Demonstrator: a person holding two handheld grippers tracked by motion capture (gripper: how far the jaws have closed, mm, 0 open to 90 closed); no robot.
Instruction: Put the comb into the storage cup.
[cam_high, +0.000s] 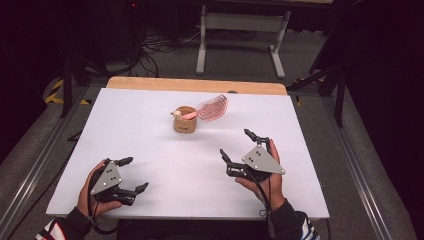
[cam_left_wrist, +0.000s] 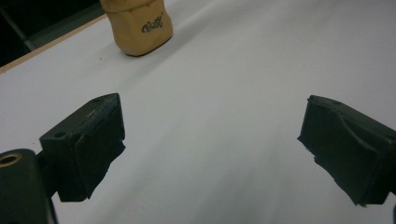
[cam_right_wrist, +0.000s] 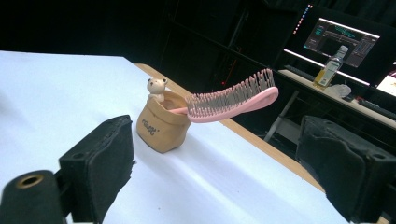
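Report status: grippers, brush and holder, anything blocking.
Left hand-held gripper and right hand-held gripper open, empty. Pink brush sticks out of tan holder, untouched. Nothing between.

The small tan fabric pouch (cam_high: 184, 123) stands on the white rectangular tabletop (cam_high: 150, 135), toward its far edge. The pink plastic hairbrush (cam_high: 210, 107) rests in the pouch, its bristled head projecting rightward past the rim. A small bear figurine (cam_right_wrist: 157, 87) sits at the pouch's left rim.
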